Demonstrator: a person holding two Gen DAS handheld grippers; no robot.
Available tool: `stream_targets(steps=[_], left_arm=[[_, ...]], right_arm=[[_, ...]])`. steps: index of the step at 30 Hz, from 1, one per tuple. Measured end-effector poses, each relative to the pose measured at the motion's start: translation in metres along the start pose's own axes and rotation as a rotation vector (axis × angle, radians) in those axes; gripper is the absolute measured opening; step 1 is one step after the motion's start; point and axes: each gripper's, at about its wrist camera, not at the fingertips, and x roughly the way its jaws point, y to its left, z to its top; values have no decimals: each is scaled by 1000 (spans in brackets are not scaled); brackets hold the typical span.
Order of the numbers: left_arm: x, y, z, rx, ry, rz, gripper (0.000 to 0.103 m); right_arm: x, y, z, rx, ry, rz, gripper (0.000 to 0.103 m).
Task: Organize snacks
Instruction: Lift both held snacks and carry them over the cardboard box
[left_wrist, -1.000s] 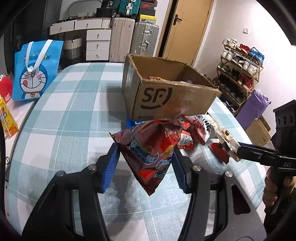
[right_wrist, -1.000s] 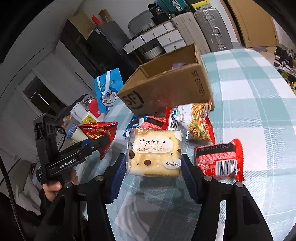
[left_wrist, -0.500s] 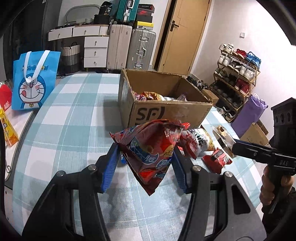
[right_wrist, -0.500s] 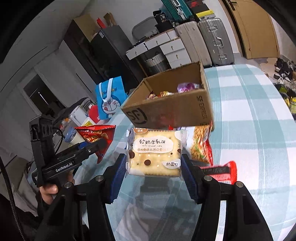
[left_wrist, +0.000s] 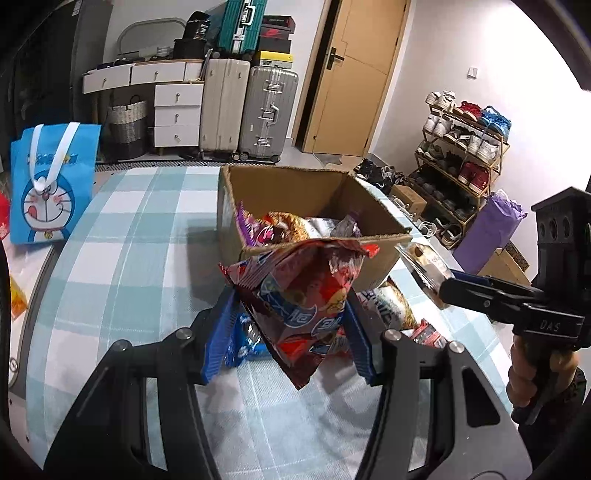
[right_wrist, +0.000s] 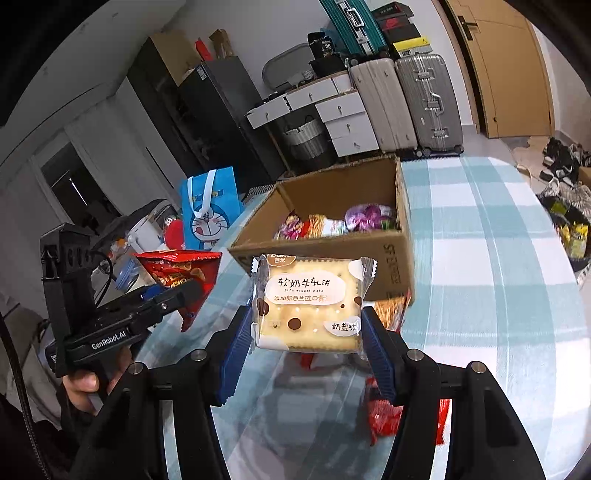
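Checked teal-and-white tablecloth (left_wrist: 110, 266) carries open brown cardboard box (left_wrist: 317, 192) (snacks inside). Left gripper (left_wrist: 288, 332) clamps crinkled red chip bag (left_wrist: 303, 295) aloft; right gripper (right_wrist: 306, 343) clamps square clear-wrapped cracker pack (right_wrist: 308, 302) before box.

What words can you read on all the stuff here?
"软奶牛轧饼", "奶盐味": cracker packet in the right gripper.
"GenRobot.AI": left gripper body.
"DAS": right gripper body, left wrist view.
"SF EXPRESS": cardboard box side.
Red chip bag, blue cartoon bag: print too blurred to read.
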Motion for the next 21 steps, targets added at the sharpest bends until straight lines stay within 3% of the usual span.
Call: stream_targets(steps=[21], left_arm=[[33, -4, 59, 36, -45, 15, 53]], right_arm=[[9, 0, 53, -56, -72, -35, 60]])
